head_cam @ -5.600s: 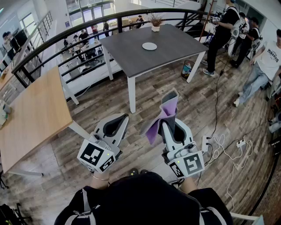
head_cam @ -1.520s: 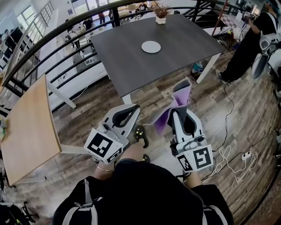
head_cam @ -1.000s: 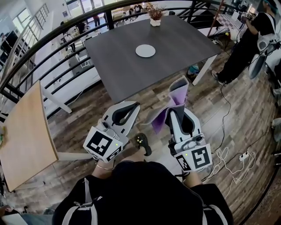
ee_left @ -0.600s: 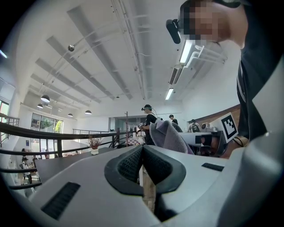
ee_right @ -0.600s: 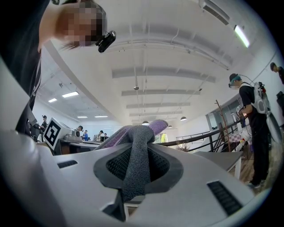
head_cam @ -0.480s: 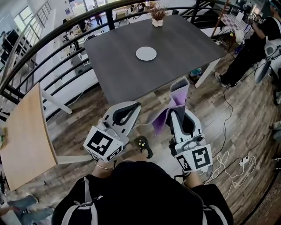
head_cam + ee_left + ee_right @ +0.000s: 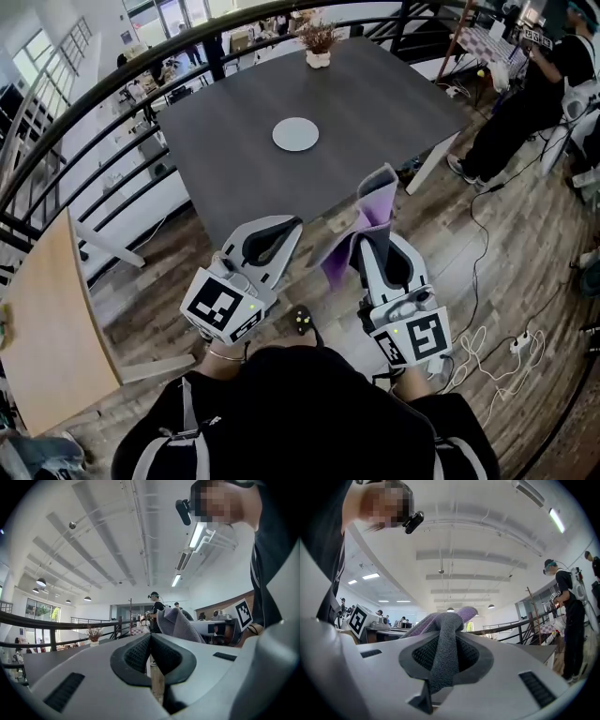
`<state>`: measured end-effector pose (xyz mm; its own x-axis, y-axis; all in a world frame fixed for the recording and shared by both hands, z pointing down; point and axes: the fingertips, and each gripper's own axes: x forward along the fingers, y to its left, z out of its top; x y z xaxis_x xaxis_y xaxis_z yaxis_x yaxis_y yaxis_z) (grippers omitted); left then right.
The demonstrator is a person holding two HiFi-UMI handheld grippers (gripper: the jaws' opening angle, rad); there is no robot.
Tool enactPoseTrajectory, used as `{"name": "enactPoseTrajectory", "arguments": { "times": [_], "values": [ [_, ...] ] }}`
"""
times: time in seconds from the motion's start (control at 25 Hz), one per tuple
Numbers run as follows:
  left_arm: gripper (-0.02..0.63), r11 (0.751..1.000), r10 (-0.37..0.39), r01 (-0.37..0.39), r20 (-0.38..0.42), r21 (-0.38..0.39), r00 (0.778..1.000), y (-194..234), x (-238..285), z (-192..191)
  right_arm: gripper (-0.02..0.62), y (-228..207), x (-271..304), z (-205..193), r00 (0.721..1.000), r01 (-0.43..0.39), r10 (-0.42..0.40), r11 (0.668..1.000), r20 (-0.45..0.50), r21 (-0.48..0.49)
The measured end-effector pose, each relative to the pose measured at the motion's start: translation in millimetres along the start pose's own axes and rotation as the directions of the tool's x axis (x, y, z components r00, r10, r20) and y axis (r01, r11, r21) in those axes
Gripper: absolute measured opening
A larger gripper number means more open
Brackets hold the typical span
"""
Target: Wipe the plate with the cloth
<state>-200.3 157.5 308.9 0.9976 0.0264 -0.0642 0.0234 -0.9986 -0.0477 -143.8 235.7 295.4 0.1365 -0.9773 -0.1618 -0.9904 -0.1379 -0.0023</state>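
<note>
Nearest the camera, the left gripper (image 7: pixel 151 644) has its dark ribbed pads pressed together with nothing between them, while the right gripper (image 7: pixel 443 649) is clamped on the cloth (image 7: pixel 375 214), a soft, nubbly microfibre piece, purple on one face and grey on the other, which stands up in a fold above the jaws and hangs loose to one side. Both grippers are smooth white plastic shells carrying black-and-white marker cubes, held over wood-plank flooring just short of the table (image 7: pixel 375 103). By my reading the task has barely begun: the cloth is in hand, but no wiping has started and the whole of it is left. The table is a matt dark grey slab on white legs, and the plate (image 7: pixel 295 134), small, round, pale and shallow, lies flat near its middle, well apart from both grippers. A potted plant (image 7: pixel 318 58) stands at the far edge
</note>
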Motion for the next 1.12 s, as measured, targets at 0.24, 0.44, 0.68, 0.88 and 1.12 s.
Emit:
{"name": "enactPoseTrajectory", "arguments": {
  "times": [0.24,0.44,0.68,0.88,1.12],
  "values": [
    [0.008,1.0,0.015,-0.015,-0.004,-0.003,1.0,27.1,18.8,0.9,0.063,-18.8,35.4,-0.4,1.0,-0.016,0.016,1.0,-0.002,0.001],
    [0.008,0.999,0.049,-0.049,-0.009,-0.009,0.999,44.1,25.0,1.2,0.063,-25.7,56.9,-0.6,0.999,-0.048,0.048,0.999,-0.007,0.005],
    [0.008,0.998,0.063,-0.063,0.005,-0.017,0.998,66.6,36.3,-3.5,0.063,-31.5,79.2,-6.3,0.998,-0.068,0.068,0.998,-0.017,-0.008],
    [0.008,0.999,0.047,-0.047,0.018,-0.016,0.999,73.8,56.6,-2.8,0.063,-49.6,89.3,-6.3,0.998,-0.057,0.057,0.998,-0.024,-0.017],
    [0.008,0.999,0.041,-0.041,0.023,-0.019,0.999,83.2,77.2,-5.4,0.063,-65.3,102.6,-11.8,0.998,-0.062,0.062,0.998,-0.029,0.0]
  ]
}}
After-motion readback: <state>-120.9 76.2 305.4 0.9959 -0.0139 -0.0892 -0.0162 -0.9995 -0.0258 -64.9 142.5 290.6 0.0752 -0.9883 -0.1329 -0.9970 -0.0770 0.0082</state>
